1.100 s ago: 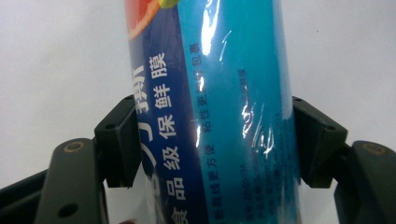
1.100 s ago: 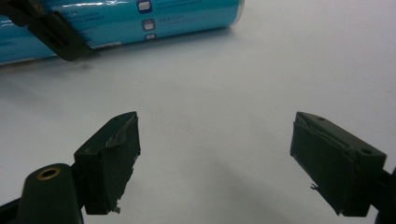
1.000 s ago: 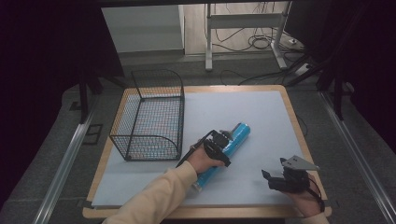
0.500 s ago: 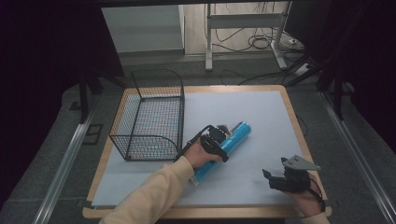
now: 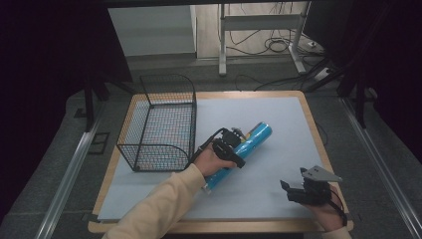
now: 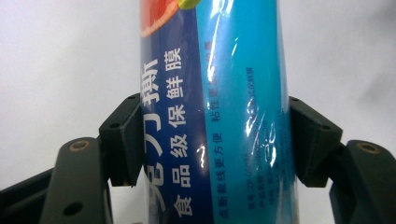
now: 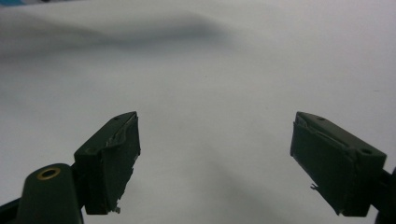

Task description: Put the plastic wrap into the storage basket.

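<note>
Tabletop (image 5: 278, 114): pale grey sheet, black wire basket (image 5: 160, 124) at left.
Blue film-wrapped cling-film roll (image 5: 246, 147): beside basket, likely light, stiff, slippery.
Left claw (image 5: 234, 144): clenched mid-roll; jaws just closing.
Right claw (image 5: 293, 191): released, idle.

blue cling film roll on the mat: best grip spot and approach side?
Grip the blue roll across its round body near mid-length, coming from above with jaws square to its long axis. It lies diagonally on the grey mat, a long, even cylinder, so flanks give parallel faces. The left gripper is clamped that way already; the wire basket crowds its left.
</note>
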### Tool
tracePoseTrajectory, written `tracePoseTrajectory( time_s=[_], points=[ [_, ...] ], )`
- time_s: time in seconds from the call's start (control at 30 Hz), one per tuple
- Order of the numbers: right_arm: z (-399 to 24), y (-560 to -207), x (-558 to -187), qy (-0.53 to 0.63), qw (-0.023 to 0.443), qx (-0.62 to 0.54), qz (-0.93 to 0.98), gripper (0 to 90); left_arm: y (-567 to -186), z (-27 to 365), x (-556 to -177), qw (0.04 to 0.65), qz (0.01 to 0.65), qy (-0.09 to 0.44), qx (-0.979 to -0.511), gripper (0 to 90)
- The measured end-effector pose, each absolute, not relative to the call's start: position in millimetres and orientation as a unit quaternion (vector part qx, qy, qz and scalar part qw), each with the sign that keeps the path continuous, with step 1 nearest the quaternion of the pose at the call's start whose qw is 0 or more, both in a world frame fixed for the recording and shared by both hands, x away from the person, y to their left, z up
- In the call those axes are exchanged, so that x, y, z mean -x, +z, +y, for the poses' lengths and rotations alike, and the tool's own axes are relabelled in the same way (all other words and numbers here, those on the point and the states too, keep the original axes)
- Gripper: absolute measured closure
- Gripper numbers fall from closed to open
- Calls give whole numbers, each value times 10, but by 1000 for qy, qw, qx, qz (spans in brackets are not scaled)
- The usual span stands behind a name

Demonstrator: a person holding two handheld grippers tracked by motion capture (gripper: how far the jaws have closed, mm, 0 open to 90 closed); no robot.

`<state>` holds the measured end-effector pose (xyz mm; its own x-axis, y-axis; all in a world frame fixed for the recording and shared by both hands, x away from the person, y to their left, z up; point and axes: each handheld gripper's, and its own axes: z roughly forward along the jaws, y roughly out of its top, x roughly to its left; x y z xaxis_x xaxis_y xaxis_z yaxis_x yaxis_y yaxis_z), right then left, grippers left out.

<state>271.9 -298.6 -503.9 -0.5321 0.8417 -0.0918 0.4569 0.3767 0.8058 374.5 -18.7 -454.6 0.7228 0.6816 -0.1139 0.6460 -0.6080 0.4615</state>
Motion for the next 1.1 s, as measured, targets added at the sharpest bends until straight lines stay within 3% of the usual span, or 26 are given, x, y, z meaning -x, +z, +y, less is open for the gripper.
tracePoseTrajectory(
  time_s=[1.1],
  points=[
    [-2989, -5046, -2724, 379, 252, -411, 790, 163, -4029, 6, -3869, 297, 369, 45, -880, 315]
  ],
)
